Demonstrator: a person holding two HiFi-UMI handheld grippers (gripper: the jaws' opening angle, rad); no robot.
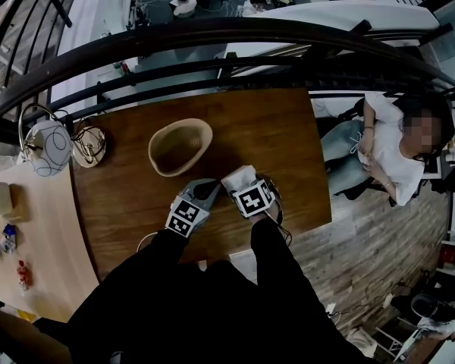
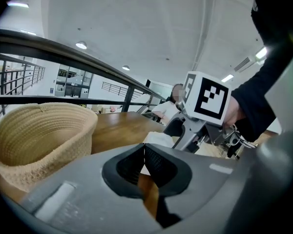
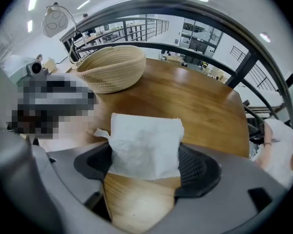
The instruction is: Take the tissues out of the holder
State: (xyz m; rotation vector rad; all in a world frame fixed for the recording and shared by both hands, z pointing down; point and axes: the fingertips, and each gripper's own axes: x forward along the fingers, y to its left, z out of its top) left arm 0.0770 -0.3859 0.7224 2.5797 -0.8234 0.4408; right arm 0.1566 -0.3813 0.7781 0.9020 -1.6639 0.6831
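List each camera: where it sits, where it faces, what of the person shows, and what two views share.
Head view: on the head, facing steeply down at the table; sleeves, left claw, right claw.
Left gripper view: on the left claw, facing across the table; right hand shows.
Right gripper view: on the right claw, facing down over its gripped tissues.
Both gripper views share the basket.

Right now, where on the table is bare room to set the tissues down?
Widest bare patch: the table right of the basket, up to its far and right edges. A second one lies between the lamp and the left gripper. It is crowded near the front edge, where the right gripper holds the tissues beside the left.
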